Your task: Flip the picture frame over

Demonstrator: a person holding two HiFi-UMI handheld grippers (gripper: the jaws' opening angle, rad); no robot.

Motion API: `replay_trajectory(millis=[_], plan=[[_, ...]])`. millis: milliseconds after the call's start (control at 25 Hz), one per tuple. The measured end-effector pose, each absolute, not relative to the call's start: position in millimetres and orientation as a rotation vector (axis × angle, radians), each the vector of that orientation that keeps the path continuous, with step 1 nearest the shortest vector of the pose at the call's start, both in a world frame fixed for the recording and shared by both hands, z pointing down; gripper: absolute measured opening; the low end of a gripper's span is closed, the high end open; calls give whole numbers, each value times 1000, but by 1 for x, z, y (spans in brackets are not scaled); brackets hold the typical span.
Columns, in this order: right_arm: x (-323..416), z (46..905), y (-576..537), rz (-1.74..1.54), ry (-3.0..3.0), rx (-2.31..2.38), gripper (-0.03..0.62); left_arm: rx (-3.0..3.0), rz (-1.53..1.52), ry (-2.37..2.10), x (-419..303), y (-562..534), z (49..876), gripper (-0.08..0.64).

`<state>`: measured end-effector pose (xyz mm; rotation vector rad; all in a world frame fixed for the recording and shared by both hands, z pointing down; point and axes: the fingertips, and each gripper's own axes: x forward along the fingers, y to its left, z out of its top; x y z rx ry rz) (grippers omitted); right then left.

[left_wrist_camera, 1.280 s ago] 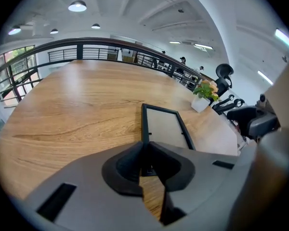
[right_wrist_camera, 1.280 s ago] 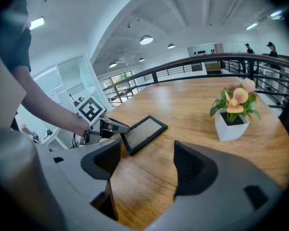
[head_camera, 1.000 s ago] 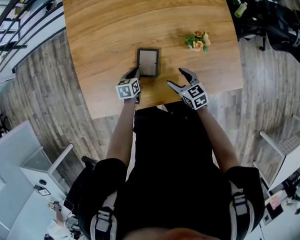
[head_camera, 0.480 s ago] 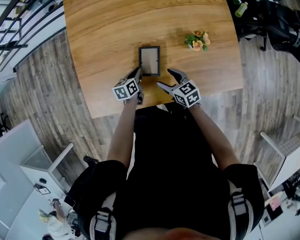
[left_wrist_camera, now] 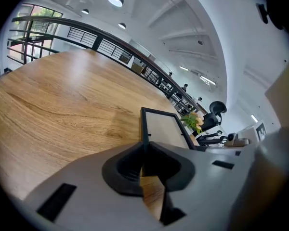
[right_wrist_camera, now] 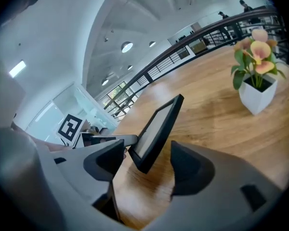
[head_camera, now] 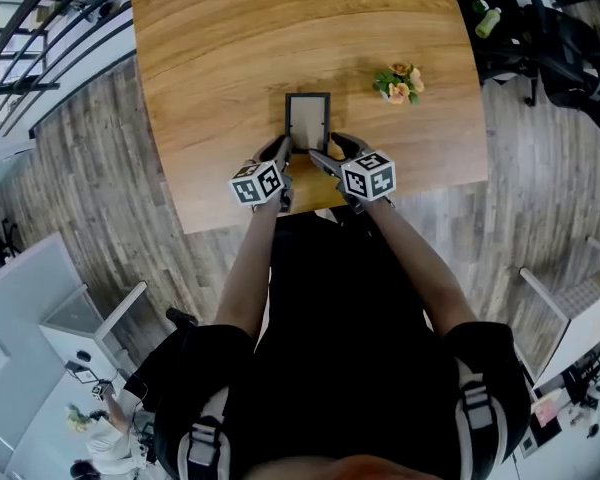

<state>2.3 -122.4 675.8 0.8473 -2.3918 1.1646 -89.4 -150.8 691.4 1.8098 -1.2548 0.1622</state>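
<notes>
Black, thin-rimmed and rigid, the picture frame (head_camera: 308,120) is tipped up off the wooden worktop (head_camera: 220,48) just in front of you, well clear of the little flower pot (head_camera: 398,83) off to the right. Your left hand-held gripper (left_wrist_camera: 145,146) is clamped on the frame's near rim, jaws nearly together on that narrow edge. Your right hand-held gripper (right_wrist_camera: 147,154) has its jaws apart. They have just been closing, and the frame's lower corner stands between them, but the pads are not on it yet.

The frame looks light, so one pinch can carry it, but a stiff flat panel held at one edge will want to swing. The rim seems smooth and likely slippery, and the pale front panel may be glazed, so treat it as fragile. Take hold on the dark rim only, never on the panel, and bite the right jaws squarely across the corner's thickness before you turn it. From the head view it's hard to say whether the far edge rests on the worktop or hangs free, so lower it gently.
</notes>
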Motion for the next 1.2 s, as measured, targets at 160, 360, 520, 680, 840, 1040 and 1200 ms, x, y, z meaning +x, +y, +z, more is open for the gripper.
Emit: replay_trajectory(millis=[160, 360, 520, 680, 840, 1040, 1200], plan=[[9, 676, -125, 1176, -2387, 865, 239, 1829, 140, -1258, -87, -152, 683, 55], [8, 672, -125, 1247, -2384, 851, 206, 1850, 134, -1256, -83, -152, 677, 55], [8, 666, -126, 1291, -2396, 844, 166, 1856, 132, -1258, -81, -151, 675, 55], [7, 662, -125, 1329, -2399, 825, 152, 1863, 146, -1261, -81, -149, 673, 55], [8, 659, -125, 1405, -2397, 826, 130, 1853, 138, -1249, -79, -148, 675, 55], [9, 658, -127, 1519, -2373, 839, 101, 1847, 140, -1229, -75, -147, 681, 55], [6, 655, -128, 1529, -2363, 848, 77, 1833, 152, -1221, -74, -145, 689, 57]])
